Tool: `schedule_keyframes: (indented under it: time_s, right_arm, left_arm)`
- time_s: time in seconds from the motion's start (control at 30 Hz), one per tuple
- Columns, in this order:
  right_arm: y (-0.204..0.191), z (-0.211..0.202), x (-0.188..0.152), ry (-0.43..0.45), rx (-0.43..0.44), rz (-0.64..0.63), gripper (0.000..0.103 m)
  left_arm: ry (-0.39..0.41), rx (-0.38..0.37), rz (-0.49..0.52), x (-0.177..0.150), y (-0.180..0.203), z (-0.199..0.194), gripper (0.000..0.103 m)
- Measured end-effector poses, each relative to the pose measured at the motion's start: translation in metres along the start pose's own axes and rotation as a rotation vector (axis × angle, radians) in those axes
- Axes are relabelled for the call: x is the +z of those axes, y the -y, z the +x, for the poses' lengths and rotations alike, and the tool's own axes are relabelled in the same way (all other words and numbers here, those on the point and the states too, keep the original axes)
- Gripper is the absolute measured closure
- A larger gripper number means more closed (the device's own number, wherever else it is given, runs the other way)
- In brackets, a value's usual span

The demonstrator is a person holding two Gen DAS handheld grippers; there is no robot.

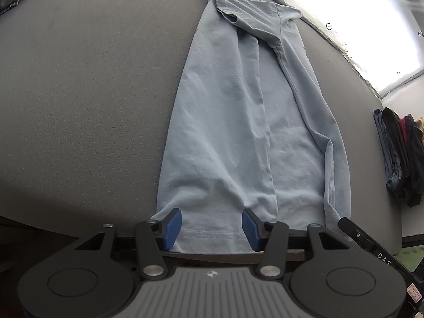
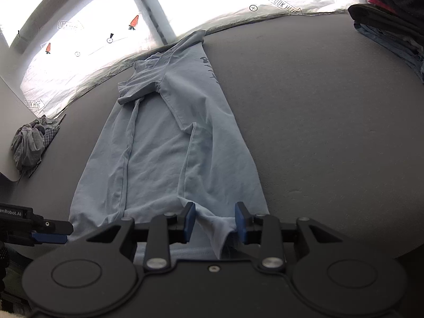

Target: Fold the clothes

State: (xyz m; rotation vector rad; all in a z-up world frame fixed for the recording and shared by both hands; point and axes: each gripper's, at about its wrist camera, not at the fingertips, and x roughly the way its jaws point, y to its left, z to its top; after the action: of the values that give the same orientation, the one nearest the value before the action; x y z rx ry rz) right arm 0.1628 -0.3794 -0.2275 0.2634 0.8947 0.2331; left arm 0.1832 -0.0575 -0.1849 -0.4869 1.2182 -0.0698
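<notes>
Inspecting the shirt, we find its long axis running away from its near hem, where the left gripper and right gripper sit released, straddling cloth unpinched.

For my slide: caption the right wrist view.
Right gripper open over the hem of a lengthwise-folded light blue T-shirt on a grey table.

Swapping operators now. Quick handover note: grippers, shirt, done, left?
Left gripper: open, pads astride the hem, nothing pinched.
Right gripper: open, a hem ridge between its pads, unpinched.
Light blue T-shirt: flat on the grey table, both sides folded in, a long strip.
Folded stack at the table's right; unfolded heap at its left.
Left: fold the strip crosswise, stack it, then the heap.
</notes>
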Motion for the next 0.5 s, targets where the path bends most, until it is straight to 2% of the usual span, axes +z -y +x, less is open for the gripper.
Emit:
schedule_keyframes:
  time_s: [0.2,0.4,0.43,0.47,0.5]
  right_arm:
    - [-0.018,0.007,-0.001,-0.031,0.012,-0.103,0.069]
    - [-0.041,0.024,-0.004,-0.061,-0.062,-0.27,0.071]
    - [-0.043,0.025,-0.004,-0.065,-0.064,-0.28,0.075]
    - [-0.043,0.027,-0.004,-0.07,-0.057,-0.282,0.09]
    - [-0.043,0.026,-0.003,-0.068,-0.042,-0.276,0.095]
  left_arm:
    - [-0.012,0.004,0.01,0.002,0.001,0.002,0.051]
    - [-0.013,0.007,0.007,0.003,-0.001,0.002,0.051]
    - [-0.013,0.007,0.005,0.003,-0.002,0.001,0.051]
    - [-0.012,0.008,0.002,0.003,-0.003,0.001,0.051]
    - [-0.011,0.009,0.001,0.003,-0.004,0.0,0.051]
